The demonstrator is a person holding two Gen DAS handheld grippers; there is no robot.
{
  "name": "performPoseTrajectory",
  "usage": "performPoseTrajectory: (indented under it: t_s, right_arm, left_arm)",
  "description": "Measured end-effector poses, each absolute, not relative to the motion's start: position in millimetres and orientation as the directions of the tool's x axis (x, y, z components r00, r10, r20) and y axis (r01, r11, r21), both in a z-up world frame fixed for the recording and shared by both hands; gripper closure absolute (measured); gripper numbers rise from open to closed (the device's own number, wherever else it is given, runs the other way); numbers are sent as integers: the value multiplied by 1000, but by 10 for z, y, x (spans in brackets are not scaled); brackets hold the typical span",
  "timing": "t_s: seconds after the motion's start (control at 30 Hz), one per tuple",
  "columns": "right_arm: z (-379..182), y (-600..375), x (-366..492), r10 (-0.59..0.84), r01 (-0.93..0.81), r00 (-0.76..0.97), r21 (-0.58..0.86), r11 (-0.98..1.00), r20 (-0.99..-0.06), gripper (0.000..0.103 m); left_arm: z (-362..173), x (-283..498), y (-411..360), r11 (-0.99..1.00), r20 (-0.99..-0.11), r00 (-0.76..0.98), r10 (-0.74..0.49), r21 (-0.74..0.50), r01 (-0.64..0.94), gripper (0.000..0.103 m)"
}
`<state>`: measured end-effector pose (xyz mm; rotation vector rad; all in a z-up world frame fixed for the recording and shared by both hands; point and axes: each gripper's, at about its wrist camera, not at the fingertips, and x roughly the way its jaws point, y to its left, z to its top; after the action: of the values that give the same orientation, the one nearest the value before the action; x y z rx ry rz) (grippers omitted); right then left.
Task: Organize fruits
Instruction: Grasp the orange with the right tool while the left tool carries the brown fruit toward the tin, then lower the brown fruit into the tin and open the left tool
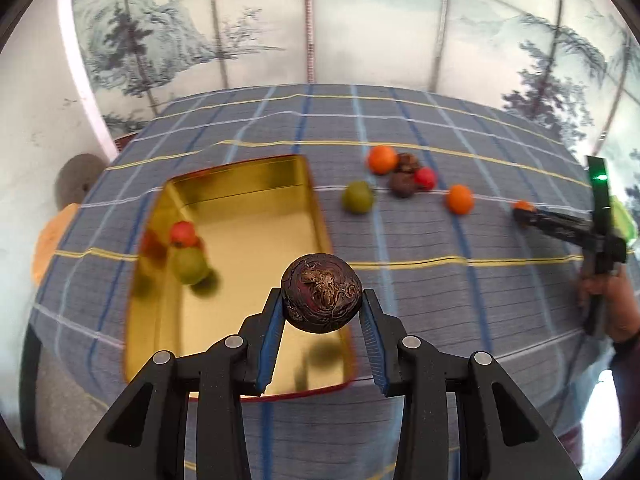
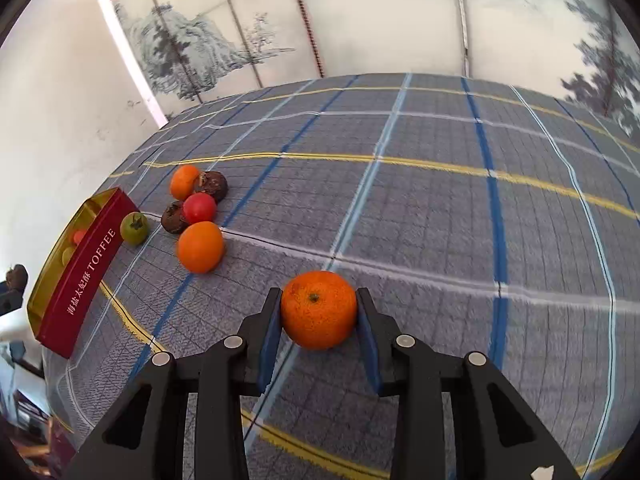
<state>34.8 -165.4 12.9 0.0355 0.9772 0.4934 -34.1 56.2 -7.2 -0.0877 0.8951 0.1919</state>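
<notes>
Most of the gold floor of the tin (image 1: 256,240) lies bare below my left claw (image 1: 322,308), only a red fruit (image 1: 183,233) and green fruit (image 1: 190,265) crowding its far-left corner, while loose fruit (image 2: 199,246) cluster between the tin and my right claw (image 2: 318,312) on the surface (image 2: 440,220).

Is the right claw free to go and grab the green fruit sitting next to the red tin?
Probably not yet. The right claw is shut on an orange, so it has no free grip. The green fruit beside the tin itself lies uncovered.

Two close wrist views, shared tablecloth (image 1: 400,240).
</notes>
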Motion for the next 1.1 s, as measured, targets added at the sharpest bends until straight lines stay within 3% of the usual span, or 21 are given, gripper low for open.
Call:
performPoseTrajectory:
  t_s: [1.1]
  right_arm:
    - [134, -1572, 311, 356, -391, 474, 170, 905, -805, 69]
  left_arm:
    - [-610, -471, 1333, 934, -813, 519, 265, 81, -349, 64]
